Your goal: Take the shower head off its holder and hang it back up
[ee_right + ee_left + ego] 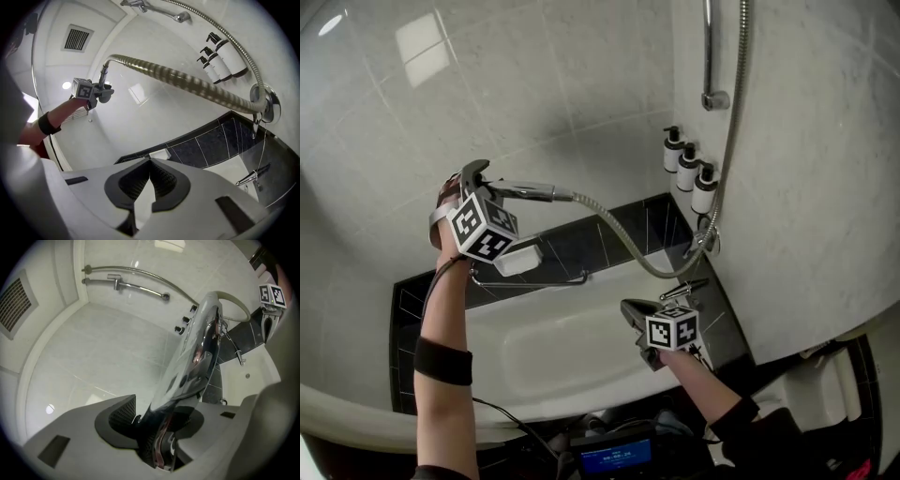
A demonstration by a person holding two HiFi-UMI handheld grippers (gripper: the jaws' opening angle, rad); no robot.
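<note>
My left gripper (478,178) is raised in front of the tiled wall and is shut on the chrome shower head (530,191). In the left gripper view the shiny handle (197,348) runs up from between the jaws of the left gripper (161,423). The metal hose (628,248) sags from the handle to the wall outlet (705,239). The wall rail (708,47) rises at the upper right, with its slider bracket (116,283) seen in the left gripper view. My right gripper (633,309) is low over the tub by the tap, and in its own view the right gripper (149,164) is shut with nothing in it.
Three pump bottles (687,169) hang on the right wall below the rail. A chrome tap lever (682,291) sticks out over the white bathtub (562,347). A grab bar (530,281) and a white soap dish (517,260) sit on the dark tiled ledge. A vent (77,38) is high on the wall.
</note>
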